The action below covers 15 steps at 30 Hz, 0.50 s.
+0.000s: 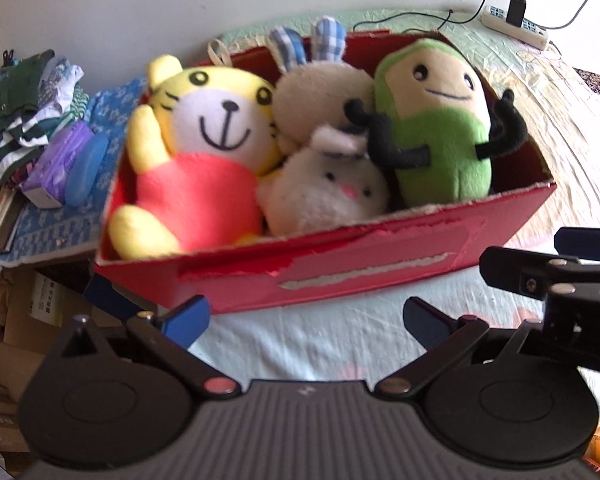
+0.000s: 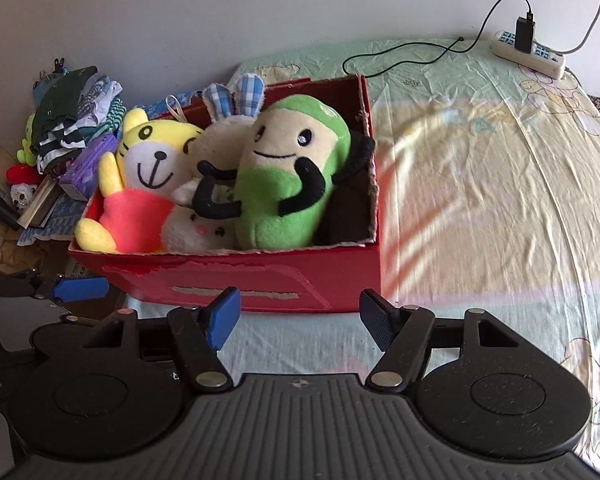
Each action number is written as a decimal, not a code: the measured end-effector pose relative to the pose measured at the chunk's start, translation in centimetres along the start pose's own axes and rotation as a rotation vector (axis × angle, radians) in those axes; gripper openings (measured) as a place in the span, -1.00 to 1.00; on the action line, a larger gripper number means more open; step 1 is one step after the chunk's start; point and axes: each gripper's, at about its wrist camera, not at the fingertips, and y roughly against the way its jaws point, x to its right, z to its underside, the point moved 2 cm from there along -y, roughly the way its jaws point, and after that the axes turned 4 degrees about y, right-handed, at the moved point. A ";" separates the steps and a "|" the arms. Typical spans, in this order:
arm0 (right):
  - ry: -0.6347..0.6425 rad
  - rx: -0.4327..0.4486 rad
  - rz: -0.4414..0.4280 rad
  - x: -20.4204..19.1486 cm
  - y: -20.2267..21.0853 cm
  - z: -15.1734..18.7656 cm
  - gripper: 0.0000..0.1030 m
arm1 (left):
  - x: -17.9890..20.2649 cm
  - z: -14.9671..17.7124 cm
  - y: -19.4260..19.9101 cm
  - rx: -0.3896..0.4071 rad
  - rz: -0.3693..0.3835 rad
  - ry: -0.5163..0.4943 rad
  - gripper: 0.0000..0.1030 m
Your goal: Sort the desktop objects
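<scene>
A red cardboard box (image 1: 380, 268) (image 2: 260, 280) stands on the bed sheet and holds several plush toys: a yellow tiger in red (image 1: 204, 152) (image 2: 140, 184), a beige rabbit with blue checked ears (image 1: 320, 84) (image 2: 228, 120), a small white bunny (image 1: 332, 192) (image 2: 196, 232) and a green plush with black arms (image 1: 440, 128) (image 2: 288, 176). My left gripper (image 1: 306, 320) is open and empty just before the box's front wall. My right gripper (image 2: 300, 318) is open and empty, also just before the box. Each gripper shows at the edge of the other's view.
A pile of folded clothes (image 1: 32, 108) (image 2: 76, 112), a purple packet (image 1: 60, 160) and books lie left of the box. A white power strip (image 1: 516, 26) (image 2: 528, 50) with charger and cables lies at the far right. Cardboard boxes (image 1: 12, 320) stand below left.
</scene>
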 end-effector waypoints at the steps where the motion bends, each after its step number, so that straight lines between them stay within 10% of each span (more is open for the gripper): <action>1: 0.001 0.011 -0.003 -0.3 0.4 -0.3 0.34 | -0.2 -0.2 0.3 0.010 0.004 -0.001 0.99; 15: -0.001 0.066 0.050 -2.3 1.0 -5.4 0.39 | -4.7 -5.9 2.0 0.091 -0.054 0.070 0.99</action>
